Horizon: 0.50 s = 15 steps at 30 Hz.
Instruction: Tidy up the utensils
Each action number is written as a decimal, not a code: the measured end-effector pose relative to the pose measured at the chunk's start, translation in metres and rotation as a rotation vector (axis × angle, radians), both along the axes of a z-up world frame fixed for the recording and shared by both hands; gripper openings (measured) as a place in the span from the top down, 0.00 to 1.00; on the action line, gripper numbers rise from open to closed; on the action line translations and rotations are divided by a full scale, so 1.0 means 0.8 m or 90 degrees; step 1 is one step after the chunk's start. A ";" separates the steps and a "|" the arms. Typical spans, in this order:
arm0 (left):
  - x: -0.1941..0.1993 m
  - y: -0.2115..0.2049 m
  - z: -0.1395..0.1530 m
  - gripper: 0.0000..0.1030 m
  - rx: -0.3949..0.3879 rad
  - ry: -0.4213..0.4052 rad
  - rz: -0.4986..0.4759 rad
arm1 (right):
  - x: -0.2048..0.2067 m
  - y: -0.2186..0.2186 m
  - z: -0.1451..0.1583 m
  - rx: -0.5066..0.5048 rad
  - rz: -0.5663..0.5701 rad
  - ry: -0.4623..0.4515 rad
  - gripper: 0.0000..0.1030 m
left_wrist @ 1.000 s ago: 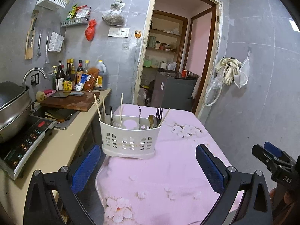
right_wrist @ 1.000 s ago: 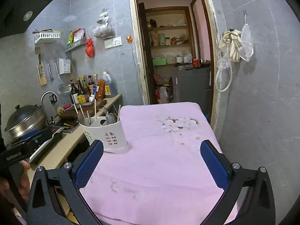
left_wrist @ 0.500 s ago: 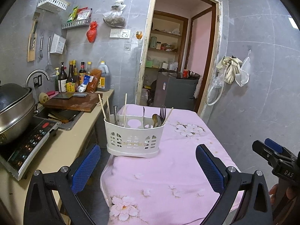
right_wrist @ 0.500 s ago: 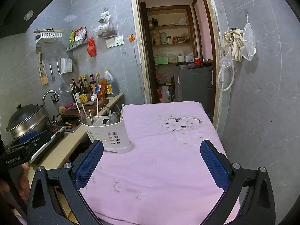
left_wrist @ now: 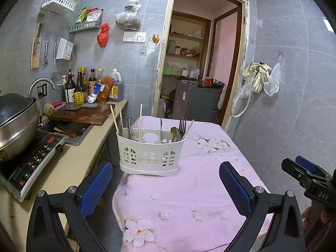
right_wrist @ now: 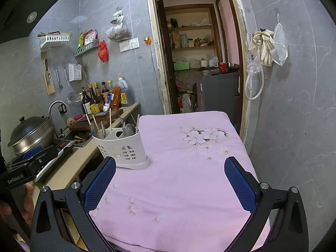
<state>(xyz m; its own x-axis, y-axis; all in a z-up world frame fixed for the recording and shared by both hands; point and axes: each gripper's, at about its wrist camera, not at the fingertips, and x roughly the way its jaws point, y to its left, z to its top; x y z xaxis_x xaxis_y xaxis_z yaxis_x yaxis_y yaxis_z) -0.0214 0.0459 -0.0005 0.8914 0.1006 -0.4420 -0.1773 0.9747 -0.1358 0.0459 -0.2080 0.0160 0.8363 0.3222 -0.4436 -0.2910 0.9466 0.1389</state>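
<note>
A white slotted utensil caddy (left_wrist: 150,152) stands at the left edge of a pink-clothed table (left_wrist: 189,189). It holds chopsticks (left_wrist: 140,117), a fork (left_wrist: 182,125), spoons (left_wrist: 174,132) and other metal utensils. It also shows in the right wrist view (right_wrist: 124,147). My left gripper (left_wrist: 166,187) is open and empty, held back from the caddy. My right gripper (right_wrist: 170,182) is open and empty above the cloth, to the right of the caddy. The right gripper also shows at the edge of the left wrist view (left_wrist: 304,172).
A beige counter (left_wrist: 63,168) runs along the left with an induction cooker (left_wrist: 31,159), a steel pot (left_wrist: 14,124), a sink, a wooden cutting board (left_wrist: 82,115) and several sauce bottles (left_wrist: 84,86). An open doorway (left_wrist: 197,73) lies behind the table; a tiled wall is on the right.
Both grippers have drawn back and risen a little, so the caddy looks smaller and farther. Both stay open and empty. The caddy has not moved.
</note>
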 end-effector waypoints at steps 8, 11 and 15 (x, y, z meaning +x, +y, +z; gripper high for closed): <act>0.000 -0.002 0.000 0.01 -0.001 0.001 -0.001 | 0.000 0.000 0.000 -0.001 0.000 0.000 0.01; 0.000 -0.002 0.000 0.01 -0.001 0.002 0.000 | 0.000 0.000 0.000 0.000 0.000 0.001 0.01; 0.000 -0.002 0.000 0.01 -0.001 0.002 -0.001 | 0.000 0.000 0.000 0.001 0.000 0.001 0.01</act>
